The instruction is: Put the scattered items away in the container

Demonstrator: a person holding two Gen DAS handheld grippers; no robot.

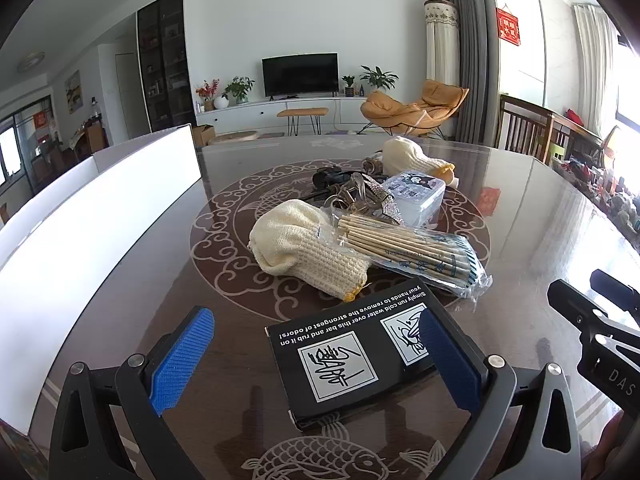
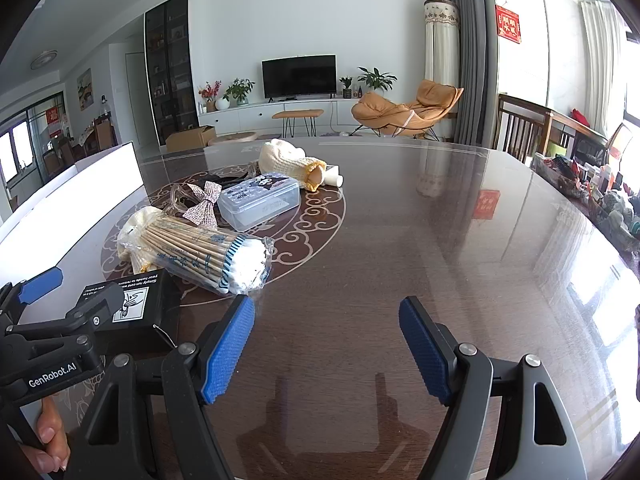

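Note:
A black box [image 1: 352,356] with white print lies on the table between the open jaws of my left gripper [image 1: 316,360]; the right pad overlaps its edge. It also shows in the right wrist view [image 2: 136,304]. Behind it lie a cream knitted glove [image 1: 304,248], a bag of chopsticks [image 1: 412,252], a clear lidded box [image 1: 416,196], a sparkly bow [image 2: 204,204] and a second glove [image 1: 412,156]. The white container [image 1: 88,232] stands at the left. My right gripper [image 2: 328,348] is open and empty over bare table.
The dark glossy table [image 2: 440,248] has a round fish pattern. Glasses [image 2: 180,200] and dark items lie among the pile. Wooden chairs [image 2: 520,128] and a cluttered shelf stand at the right. The right gripper's body [image 1: 600,320] shows in the left wrist view.

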